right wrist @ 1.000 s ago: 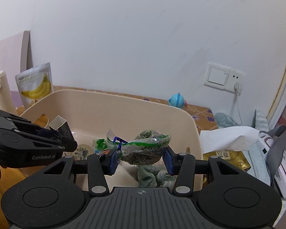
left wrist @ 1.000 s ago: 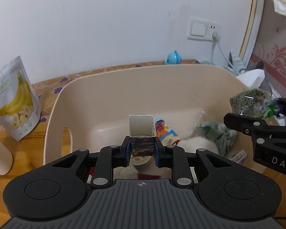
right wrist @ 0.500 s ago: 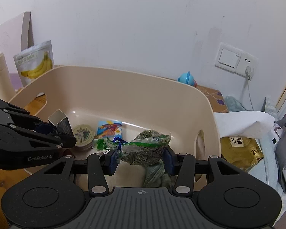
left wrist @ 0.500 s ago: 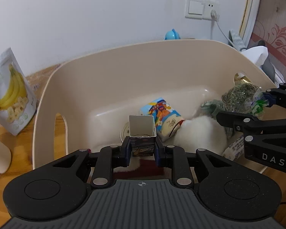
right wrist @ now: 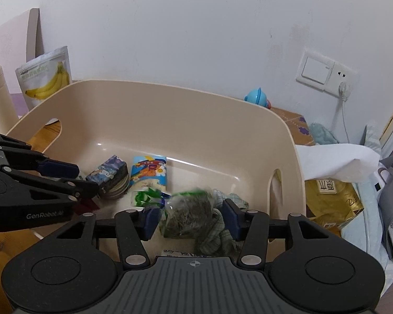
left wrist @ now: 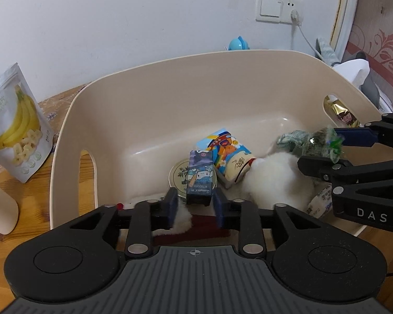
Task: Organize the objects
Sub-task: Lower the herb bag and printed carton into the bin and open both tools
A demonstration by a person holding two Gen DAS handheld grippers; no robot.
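Down inside the beige tub (left wrist: 154,110), much of the load is hard to read: a white fluffy thing (left wrist: 272,180) hides the tub floor on the right and the lower corner of the colourful pouch (left wrist: 228,154), and a round tin (left wrist: 180,180) shows only as a rim behind the small dark box (left wrist: 200,180). The herb bag (right wrist: 188,214) is blurred in the right wrist view, its green label smeared; a grey-green cloth (right wrist: 220,230) lies partly under it. A printed packet at the tub's near edge is cut off by the gripper body.

The left tongs (left wrist: 195,206) reach forward over the near wall with their blue pads spread apart; the small dark box lies between and just past them on the tin, with a gap on each side. A tuft of white fluff sits against the left pad.

The right tongs (right wrist: 192,219) point down into the right part of the tub, pads also spread, with the herb bag between them; whether the left pad touches it cannot be told.

Outside the tub on the counter (left wrist: 34,198), a banana chip bag (left wrist: 15,128) stands upright beside a cream bottle (left wrist: 0,209), which is cut off at the frame edge.
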